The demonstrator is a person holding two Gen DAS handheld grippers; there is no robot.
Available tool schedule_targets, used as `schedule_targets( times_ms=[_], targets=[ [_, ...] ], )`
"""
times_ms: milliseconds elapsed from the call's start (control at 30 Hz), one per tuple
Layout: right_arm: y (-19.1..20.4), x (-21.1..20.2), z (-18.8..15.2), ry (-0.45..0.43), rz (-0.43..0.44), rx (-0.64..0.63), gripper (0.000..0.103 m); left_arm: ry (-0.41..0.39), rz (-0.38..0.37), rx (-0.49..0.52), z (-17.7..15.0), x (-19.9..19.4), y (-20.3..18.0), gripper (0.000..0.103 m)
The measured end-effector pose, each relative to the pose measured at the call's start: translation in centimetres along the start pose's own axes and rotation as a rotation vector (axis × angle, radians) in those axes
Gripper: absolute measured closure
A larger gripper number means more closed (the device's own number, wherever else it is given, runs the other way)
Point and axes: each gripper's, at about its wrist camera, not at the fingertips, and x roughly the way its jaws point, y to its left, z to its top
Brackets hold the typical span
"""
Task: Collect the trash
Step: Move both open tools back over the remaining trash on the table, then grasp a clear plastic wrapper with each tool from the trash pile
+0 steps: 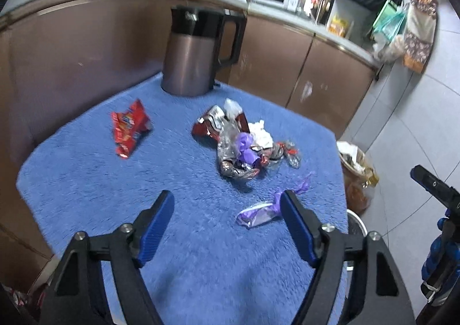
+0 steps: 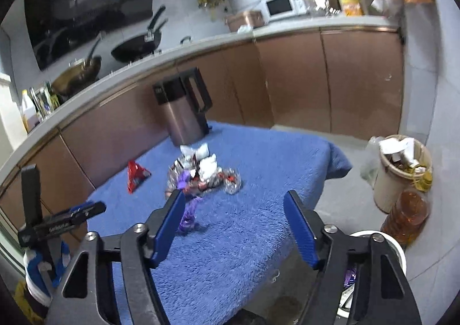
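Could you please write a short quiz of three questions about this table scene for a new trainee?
1. True or false: the left gripper is shut on the flat red snack wrapper.
2. Which loose piece lies nearest the left gripper's right finger? A) the purple twisted candy wrapper B) the metal kettle with black handle C) the red snack wrapper
3. Fill in: the mixed pile of foil and paper trash rests on a fluffy ____ cloth.

Key: 1. False, both it and the right gripper stand open and empty. 2. A. 3. blue.
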Motion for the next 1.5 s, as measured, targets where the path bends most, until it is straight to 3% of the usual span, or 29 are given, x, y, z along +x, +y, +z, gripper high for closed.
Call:
schedule_targets(
  times_ms=[300,467,667,967,1033,1100,1167,1500],
  targets=[
    [-1.2,10.7,1.3,0.144,0.055,-0.025,0.042,0.172,-0.011,0.023,3.6,10.6,0.8,0.045],
    [-1.3,16.3,2.5,0.197,0.093,-0.044,0.042,0.233,-0.008,0.043,4.3,14.4,1.2,0.046],
    [-0.7,22.6,2.6,0.267,0.123,-0.069,0.042,0.265,-0.018,0.050,4.0,16.4,1.9,0.060],
    [0.2,27.2,2.5,0.319,0.181,-0.098,0.042,0.235,-0.041,0.056,3.6,16.8,2.0,0.063],
    [0.4,27.8,2.5,0.337,0.191,-0.109,0.048,0.232,-0.046,0.059,3.5,16.7,1.8,0.070],
    [0.5,28.2,2.4,0.354,0.206,-0.114,0.081,0.232,-0.072,0.044,3.2,16.4,1.5,0.083],
    [0.6,28.0,2.1,0.358,0.202,-0.122,0.093,0.226,-0.081,0.024,3.1,16.1,1.5,0.085],
    [0.9,22.8,2.1,0.254,0.216,-0.099,0.098,0.146,-0.076,-0.043,2.7,11.2,3.2,0.087]
  ],
)
